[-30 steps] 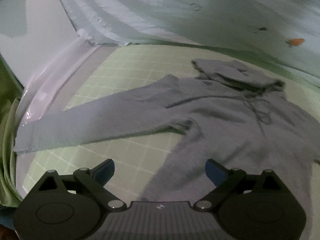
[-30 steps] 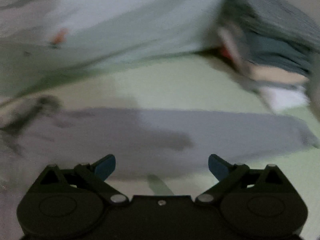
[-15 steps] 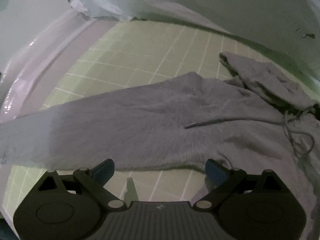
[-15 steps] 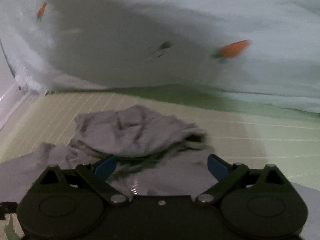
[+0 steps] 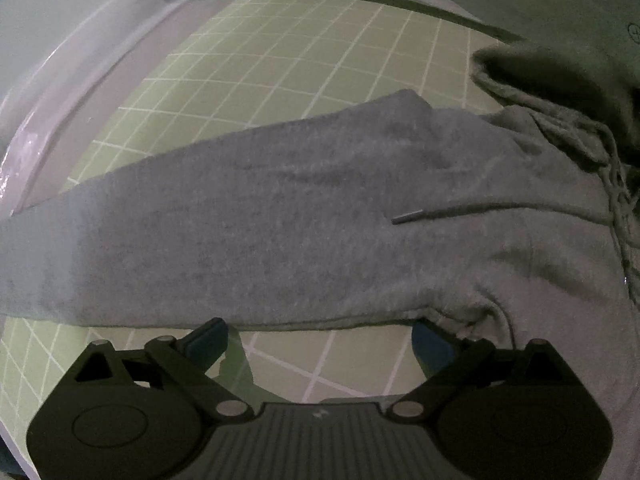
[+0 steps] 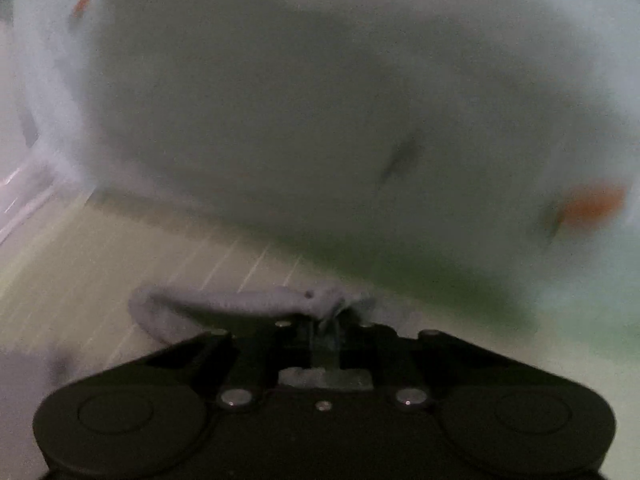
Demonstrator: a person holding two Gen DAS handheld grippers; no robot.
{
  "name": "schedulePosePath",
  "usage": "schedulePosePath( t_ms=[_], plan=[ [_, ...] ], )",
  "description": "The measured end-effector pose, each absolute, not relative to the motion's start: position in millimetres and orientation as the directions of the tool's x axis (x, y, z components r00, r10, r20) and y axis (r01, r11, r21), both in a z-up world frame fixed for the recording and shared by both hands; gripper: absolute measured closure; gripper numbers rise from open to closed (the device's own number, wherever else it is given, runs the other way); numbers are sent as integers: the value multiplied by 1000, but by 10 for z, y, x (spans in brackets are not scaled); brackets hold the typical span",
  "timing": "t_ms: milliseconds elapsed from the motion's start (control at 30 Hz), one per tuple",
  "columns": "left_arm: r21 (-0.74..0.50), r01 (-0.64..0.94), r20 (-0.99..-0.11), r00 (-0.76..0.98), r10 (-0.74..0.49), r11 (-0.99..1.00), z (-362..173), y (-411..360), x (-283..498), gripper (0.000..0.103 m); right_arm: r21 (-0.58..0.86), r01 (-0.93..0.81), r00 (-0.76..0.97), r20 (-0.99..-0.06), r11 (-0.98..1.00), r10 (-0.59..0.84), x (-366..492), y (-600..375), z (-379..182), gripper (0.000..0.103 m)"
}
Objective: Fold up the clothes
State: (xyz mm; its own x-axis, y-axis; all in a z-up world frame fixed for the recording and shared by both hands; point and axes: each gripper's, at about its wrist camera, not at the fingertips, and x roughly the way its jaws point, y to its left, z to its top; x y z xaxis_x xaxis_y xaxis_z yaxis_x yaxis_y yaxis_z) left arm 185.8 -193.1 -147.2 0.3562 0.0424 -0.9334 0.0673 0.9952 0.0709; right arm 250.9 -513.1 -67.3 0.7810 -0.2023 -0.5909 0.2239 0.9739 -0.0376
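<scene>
Grey fleece hoodie (image 5: 320,208) sprawls on the gridded green mat (image 5: 288,64), sleeve edge just before the left gripper (image 5: 320,336), fingers spread apart. Right gripper (image 6: 324,332) is clenched on the hood's rim (image 6: 240,300).

From my left camera, the hoodie (image 5: 360,208) lies flat on the gridded mat (image 5: 288,60), its sleeve (image 5: 160,240) running out to the left across the mat and its hood (image 5: 560,92) bunched at the far right. My left gripper (image 5: 320,340) sits just in front of the sleeve's near edge, one finger under the armpit. Behind the mat hangs a draped sheet (image 6: 320,100); my right gripper (image 6: 324,328) pinches the hood's edge.
</scene>
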Motion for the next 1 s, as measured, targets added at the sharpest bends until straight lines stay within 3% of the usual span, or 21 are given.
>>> schedulePosePath(
  t_ms=[67, 133, 200, 333, 433, 500, 833, 933, 967, 1000],
  plan=[
    [68, 64, -935, 352, 42, 996, -1477, -1926, 1864, 5, 10, 309, 802, -540, 951, -254, 2650, -5379, -430, 93],
    [65, 59, -935, 352, 40, 996, -1475, -1916, 1869, 5, 55, 364, 805, -520, 930, -285, 2755, -5580, -265, 85],
    [61, 54, -936, 351, 39, 997, -1473, -1906, 1874, 5, 27, 355, 766, -582, 935, -274, 2773, -5622, -293, 43],
    [53, 51, -930, 366, 30, 997, -1417, -1896, 1868, 5, -48, 325, 695, -665, 945, -273, 2268, -5424, -624, 24],
    [46, 57, -922, 387, 20, 997, -1340, -1897, 1843, 5, 5, 371, 636, -730, 929, -250, 1652, -5307, -881, 17],
    [39, 71, -912, 410, 7, 997, -1251, -1909, 1791, 5, 54, 410, 602, -766, 911, -225, 1125, -5233, -1024, 6],
    [16, 109, -879, 475, -38, 994, -918, -1916, 1202, 5, 91, 487, 501, -844, 869, -192, -508, -4944, -1272, 6],
    [18, 120, -889, 457, -40, 993, -942, -1903, 942, 5, 139, 457, 528, -837, 878, -143, -713, -4916, -1277, 22],
    [20, 122, -891, 453, -37, 992, -948, -1909, 846, 5, 157, 441, 538, -834, 883, -121, -748, -4912, -1272, 31],
    [22, 120, -891, 452, -35, 993, -951, -1909, 763, 5, 175, 425, 548, -830, 888, -99, -782, -4909, -1266, 49]
  ],
)
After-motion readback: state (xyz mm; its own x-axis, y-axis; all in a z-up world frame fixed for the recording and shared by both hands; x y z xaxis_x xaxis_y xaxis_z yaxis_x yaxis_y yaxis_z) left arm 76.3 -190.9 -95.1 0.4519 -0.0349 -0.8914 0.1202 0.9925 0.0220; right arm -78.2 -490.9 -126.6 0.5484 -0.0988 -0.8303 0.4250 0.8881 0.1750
